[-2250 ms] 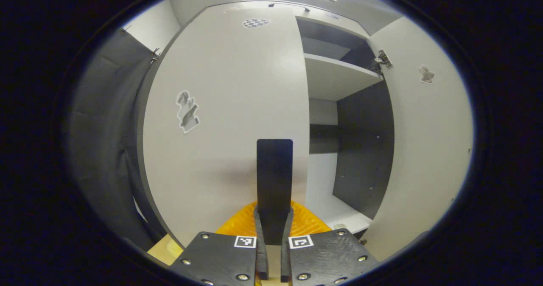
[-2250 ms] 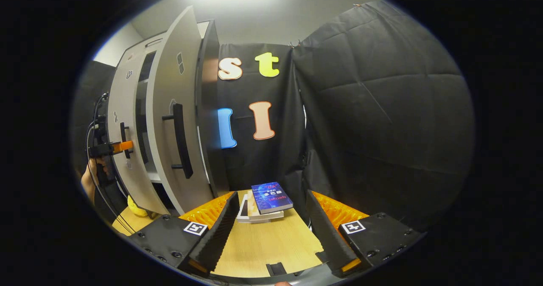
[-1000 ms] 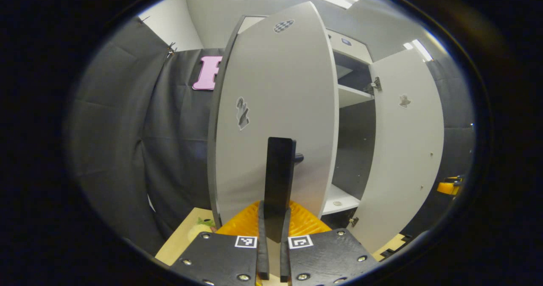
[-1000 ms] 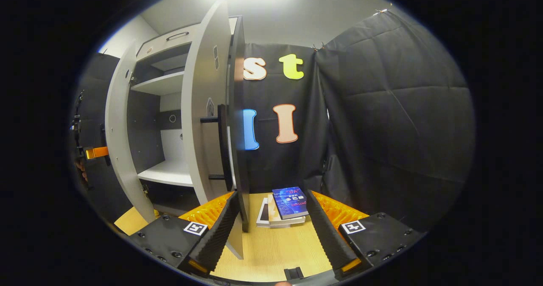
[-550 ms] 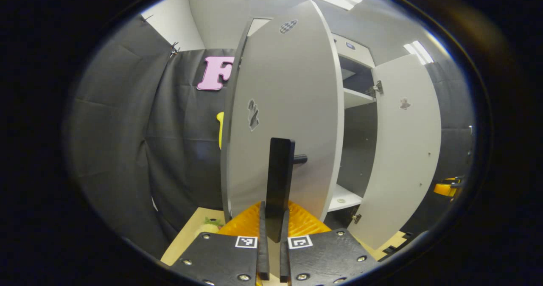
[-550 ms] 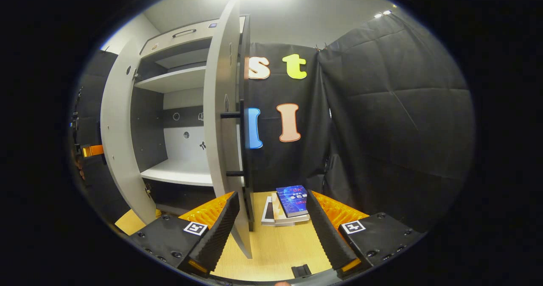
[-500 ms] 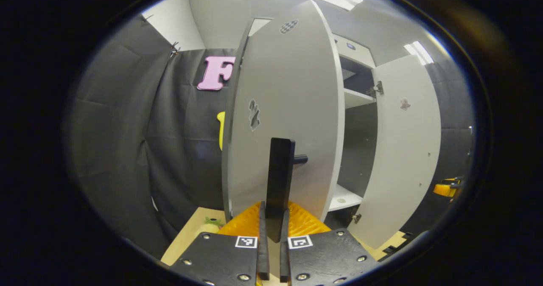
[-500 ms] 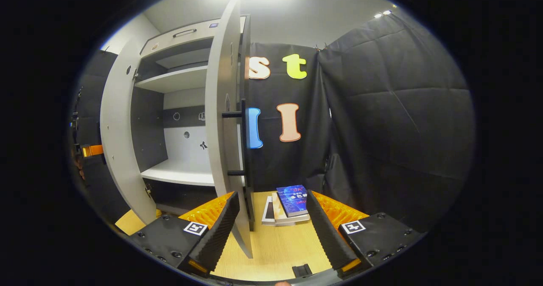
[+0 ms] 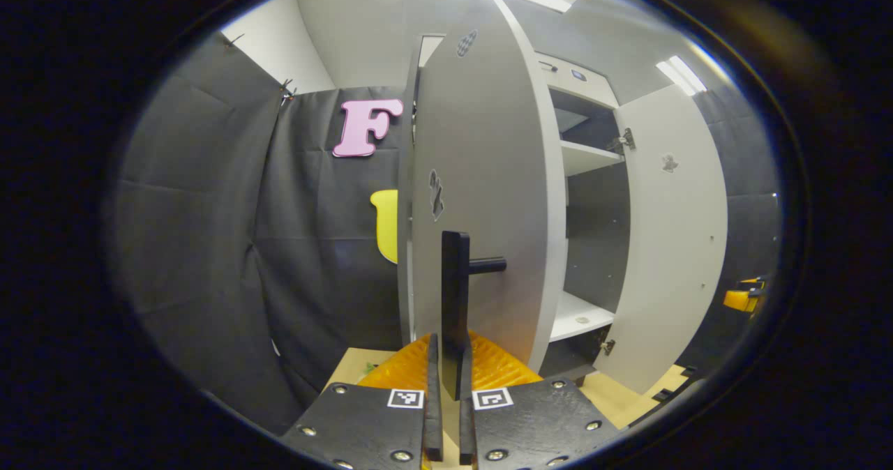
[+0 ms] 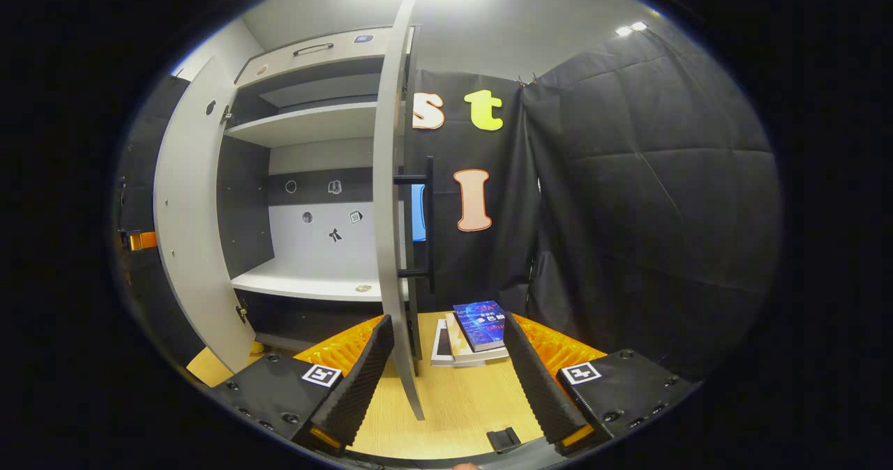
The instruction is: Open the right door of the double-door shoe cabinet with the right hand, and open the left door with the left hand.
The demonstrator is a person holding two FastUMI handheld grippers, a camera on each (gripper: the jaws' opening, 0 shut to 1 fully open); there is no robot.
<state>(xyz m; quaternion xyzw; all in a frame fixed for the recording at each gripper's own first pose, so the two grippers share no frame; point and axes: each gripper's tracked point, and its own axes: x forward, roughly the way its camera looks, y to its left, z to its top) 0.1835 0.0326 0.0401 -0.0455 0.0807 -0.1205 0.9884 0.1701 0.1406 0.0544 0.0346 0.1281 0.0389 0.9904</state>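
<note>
1. In the left gripper view, the left gripper (image 9: pixel 446 386) is clamped on the left door's handle (image 9: pixel 455 296).
2. In the right gripper view, the right gripper (image 10: pixel 446 379) is spread wide, gripping nothing, above the table (image 10: pixel 460 407).
3. The left door (image 9: pixel 481 205) and right door (image 10: pixel 387 198) stand swung out from the shoe cabinet (image 10: pixel 314 142).
4. Books (image 10: pixel 471 334) lie just beside the right door.

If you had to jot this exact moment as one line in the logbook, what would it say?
left gripper: shut on left door handle | right gripper: open, holding nothing | left door: open | right door: open
</note>
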